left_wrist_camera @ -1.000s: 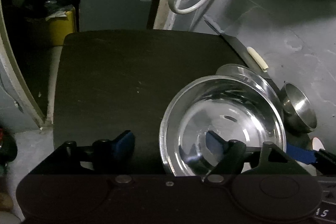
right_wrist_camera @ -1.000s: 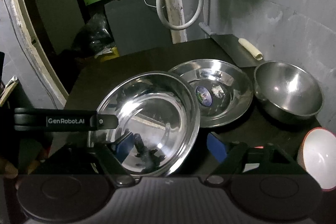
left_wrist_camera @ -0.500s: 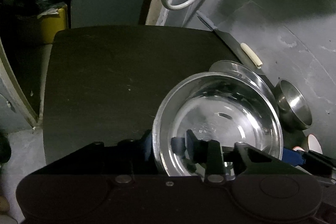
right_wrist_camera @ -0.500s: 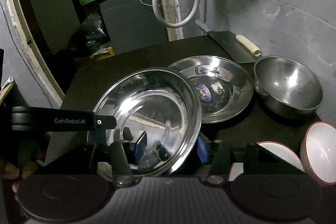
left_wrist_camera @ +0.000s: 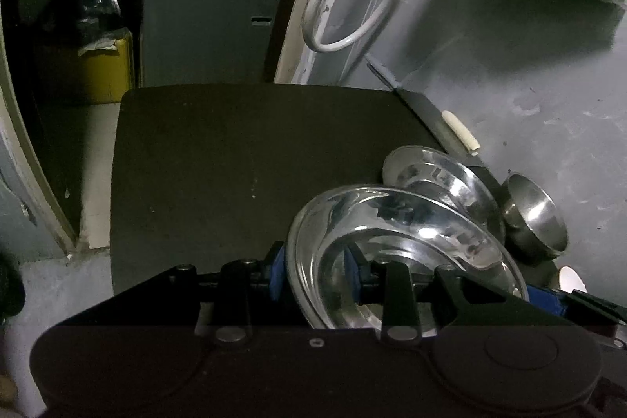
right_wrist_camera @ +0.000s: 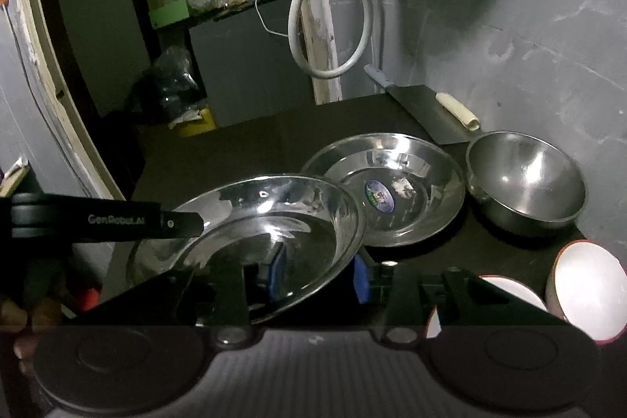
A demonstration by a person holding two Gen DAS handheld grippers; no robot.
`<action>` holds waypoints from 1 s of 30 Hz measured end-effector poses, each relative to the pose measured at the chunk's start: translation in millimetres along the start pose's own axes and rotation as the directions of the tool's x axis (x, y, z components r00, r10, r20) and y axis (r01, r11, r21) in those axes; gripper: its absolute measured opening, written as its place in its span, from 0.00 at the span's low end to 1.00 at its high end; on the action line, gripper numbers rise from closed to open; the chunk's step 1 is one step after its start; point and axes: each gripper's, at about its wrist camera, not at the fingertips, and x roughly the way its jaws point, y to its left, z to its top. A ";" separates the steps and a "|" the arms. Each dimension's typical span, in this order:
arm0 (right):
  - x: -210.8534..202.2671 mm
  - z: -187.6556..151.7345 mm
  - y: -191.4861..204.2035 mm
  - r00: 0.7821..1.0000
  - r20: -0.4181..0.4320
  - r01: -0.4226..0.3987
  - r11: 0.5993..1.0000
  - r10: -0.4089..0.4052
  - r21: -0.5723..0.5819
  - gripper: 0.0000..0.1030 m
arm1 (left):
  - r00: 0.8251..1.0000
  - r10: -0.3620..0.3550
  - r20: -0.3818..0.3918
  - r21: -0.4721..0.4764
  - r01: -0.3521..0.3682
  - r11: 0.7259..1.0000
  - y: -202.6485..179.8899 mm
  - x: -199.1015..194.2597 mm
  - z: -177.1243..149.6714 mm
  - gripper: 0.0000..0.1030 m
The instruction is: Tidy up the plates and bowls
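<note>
Both claws had just been closing, and each now pinched the rim of the near steel plate (right_wrist_camera: 274, 222) where a second before they stood spread around it. Left claw (left_wrist_camera: 313, 271) gripped its left rim, right claw (right_wrist_camera: 319, 279) its right rim, blue pads on either side of the metal. That plate was tilted, overlapping a second steel plate (right_wrist_camera: 395, 183) on the dark desk (left_wrist_camera: 235, 163). Beside that sat a steel bowl (right_wrist_camera: 525, 183), and two white bowls (right_wrist_camera: 588, 296) lay nearer.

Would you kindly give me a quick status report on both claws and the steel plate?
Left claw clamped on near steel plate rim. Right claw just closed on its opposite rim. Second steel plate right behind, rims overlapping; steel bowl beyond.
</note>
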 end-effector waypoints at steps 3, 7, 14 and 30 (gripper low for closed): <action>-8.5 -2.2 -0.2 1.000 0.011 0.002 1.000 -0.002 -0.003 0.38 | 1.000 -0.004 0.011 0.009 0.004 1.000 -3.6 -9.2 -3.8 0.32; -21.1 -8.3 -1.6 1.000 0.019 -0.006 1.000 0.006 0.001 0.36 | 1.000 -0.011 0.017 0.010 0.011 1.000 -6.1 -23.1 -11.3 0.32; -55.0 -30.6 -2.1 1.000 0.016 -0.026 1.000 0.026 0.017 0.31 | 0.999 -0.017 0.040 0.058 0.014 0.998 -16.2 -58.9 -36.2 0.32; -102.5 -81.2 -2.4 0.997 -0.070 -0.045 0.999 0.045 0.010 0.31 | 0.997 0.020 -0.071 0.162 -0.008 0.987 -27.2 -92.8 -105.0 0.33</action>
